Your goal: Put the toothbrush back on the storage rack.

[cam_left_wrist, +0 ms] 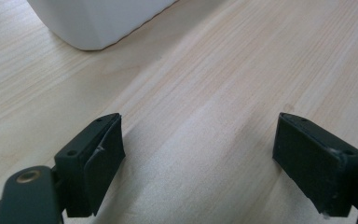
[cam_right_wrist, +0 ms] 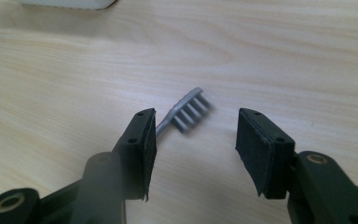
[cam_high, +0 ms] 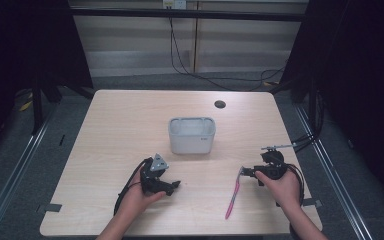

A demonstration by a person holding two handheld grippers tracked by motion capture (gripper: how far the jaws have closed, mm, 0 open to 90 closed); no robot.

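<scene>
A pink-handled toothbrush (cam_high: 233, 194) is seen lying flat on the wooden table (cam_high: 120, 125), toward the near right part of the top, with its handle running toward the near edge and its grey bristled head (cam_right_wrist: 192, 112) pointing away from the person. In the right gripper view the head is shown lying on its side just ahead of the jaws and slightly nearer the left one, the bristles blurred; no contact between pads and brush can be made out.

The right gripper (cam_high: 246, 172) is held low at the head end of the toothbrush, with its jaws parted and nothing clamped between them. It is carried by the person's right hand (cam_high: 283, 187), which comes in from the near edge.

The left gripper (cam_high: 174, 185) is held by the left hand (cam_high: 137, 196) well apart from the brush, on the near left of the table. Its jaws are spread wide over bare wood.

A white rectangular bin (cam_high: 191, 135) is set near the middle of the table, beyond both grippers; its corner is seen at the top of the left gripper view.
</scene>
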